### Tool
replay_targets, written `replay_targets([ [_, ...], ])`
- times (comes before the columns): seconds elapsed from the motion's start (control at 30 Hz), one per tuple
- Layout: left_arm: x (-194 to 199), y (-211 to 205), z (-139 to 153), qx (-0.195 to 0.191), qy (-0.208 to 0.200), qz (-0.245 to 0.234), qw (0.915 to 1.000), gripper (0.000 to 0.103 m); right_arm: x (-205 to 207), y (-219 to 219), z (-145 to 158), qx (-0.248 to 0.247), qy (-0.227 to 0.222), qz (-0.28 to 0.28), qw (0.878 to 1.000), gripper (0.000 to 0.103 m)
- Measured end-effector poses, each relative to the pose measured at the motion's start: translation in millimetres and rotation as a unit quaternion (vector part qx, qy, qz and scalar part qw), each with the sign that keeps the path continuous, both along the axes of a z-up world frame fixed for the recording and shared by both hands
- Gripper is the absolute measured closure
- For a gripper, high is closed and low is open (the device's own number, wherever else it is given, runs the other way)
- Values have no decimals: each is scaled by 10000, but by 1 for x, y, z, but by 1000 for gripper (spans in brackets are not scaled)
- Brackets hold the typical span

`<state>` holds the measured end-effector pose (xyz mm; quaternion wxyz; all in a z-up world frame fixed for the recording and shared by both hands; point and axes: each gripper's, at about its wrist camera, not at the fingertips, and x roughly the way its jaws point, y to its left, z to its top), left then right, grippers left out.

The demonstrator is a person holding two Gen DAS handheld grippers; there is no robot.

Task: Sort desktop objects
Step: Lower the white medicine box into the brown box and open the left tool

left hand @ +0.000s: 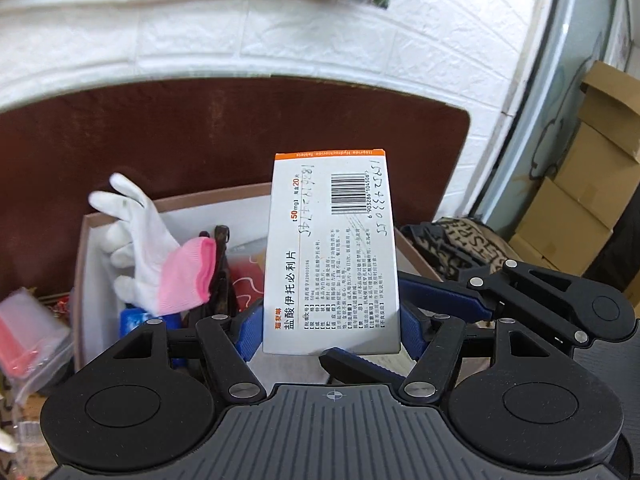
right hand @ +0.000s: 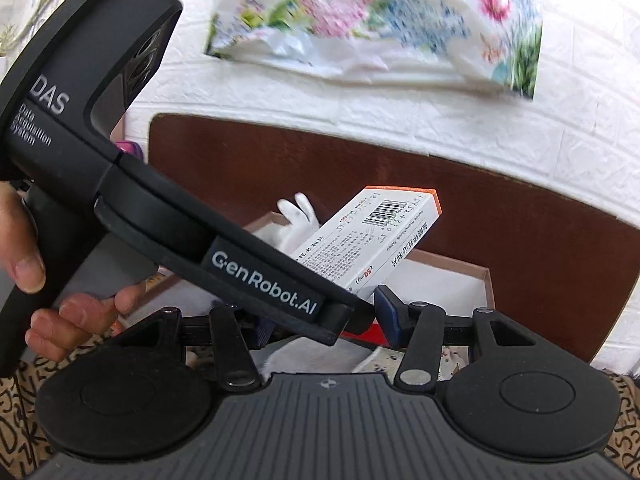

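Observation:
My left gripper (left hand: 331, 326) is shut on a white medicine box (left hand: 331, 252) with an orange end and a barcode, holding it upright above an open cardboard box (left hand: 86, 240). A white glove with a pink cuff (left hand: 154, 252) lies in that box among several small items. In the right wrist view the medicine box (right hand: 372, 240) is tilted above the cardboard box (right hand: 460, 280), held by the left device (right hand: 200, 236) that crosses the frame. My right gripper (right hand: 326, 324) is open and empty, its right finger (right hand: 390, 308) just under the medicine box. It also shows in the left wrist view (left hand: 444, 294).
A brown table (left hand: 240, 140) stands against a white brick wall. A clear bag with red contents (left hand: 28, 332) lies at the left. A leopard-print cloth (left hand: 468, 246) and stacked cartons (left hand: 588, 184) are at the right. A floral bag (right hand: 380, 20) hangs on the wall.

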<state>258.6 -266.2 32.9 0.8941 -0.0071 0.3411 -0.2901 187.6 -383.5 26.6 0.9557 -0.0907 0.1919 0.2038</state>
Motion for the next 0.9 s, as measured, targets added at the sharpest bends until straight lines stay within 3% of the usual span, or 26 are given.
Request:
replay_targets([
  [0.53, 68, -13, -37, 48, 425, 31, 9991, 25, 74, -7, -24, 7, 745, -87, 9972, 45],
  [0.63, 72, -12, -40, 72, 346, 48, 9994, 19, 80, -4, -26, -96, 743, -268, 9968, 39],
  [0.7, 72, -10, -41, 31, 296, 103, 9995, 4, 83, -3, -27, -167, 745, -407, 9963, 32],
  [0.73, 72, -8, -42, -14, 290, 127, 9995, 1, 83, -4, -27, -176, 742, -430, 9962, 31],
  [0.9, 70, -2, -44, -101, 308, 152, 9994, 0, 80, -5, -29, -280, 588, -624, 9959, 13],
])
